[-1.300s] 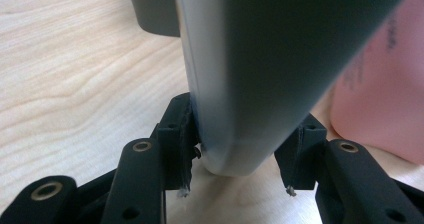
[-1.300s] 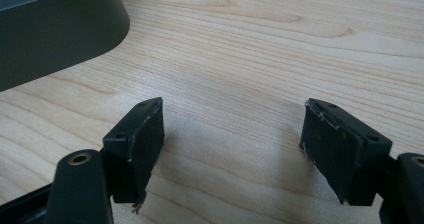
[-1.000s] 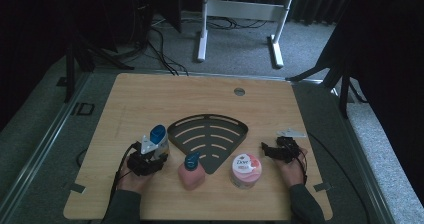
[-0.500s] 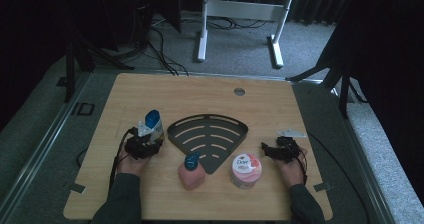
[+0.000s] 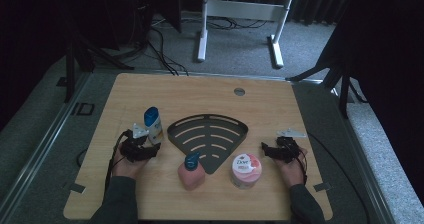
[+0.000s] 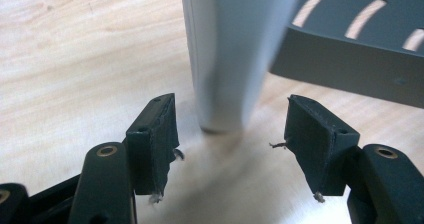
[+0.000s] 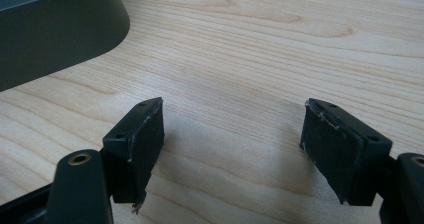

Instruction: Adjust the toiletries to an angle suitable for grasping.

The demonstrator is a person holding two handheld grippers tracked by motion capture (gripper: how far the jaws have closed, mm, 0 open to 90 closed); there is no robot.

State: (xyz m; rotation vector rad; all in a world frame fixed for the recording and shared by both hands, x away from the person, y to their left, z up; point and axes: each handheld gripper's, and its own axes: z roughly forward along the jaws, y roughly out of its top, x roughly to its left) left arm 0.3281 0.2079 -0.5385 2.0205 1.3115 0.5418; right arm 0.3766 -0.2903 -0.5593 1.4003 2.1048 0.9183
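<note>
"dove" is readable on the pink-lidded jar (image 5: pixel 245 169) (the bottle label is too small to read). the white bottle with blue cap (image 5: pixel 153 125) stands upright on the desk (image 5: pixel 280 109) just ahead of the left tongs (image 5: pixel 150 149), between its wide-open jaws, untouched. right tongs (image 5: pixel 264 150) gape empty beside the dark slotted tray (image 5: pixel 207 135).

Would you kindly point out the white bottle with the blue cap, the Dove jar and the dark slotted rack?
white bottle (image 5: pixel 154 128), high view, its body.
Dove jar (image 5: pixel 246 165), high view, its lid.
slotted rack (image 5: pixel 220 154), high view, its slotted floor.
</note>
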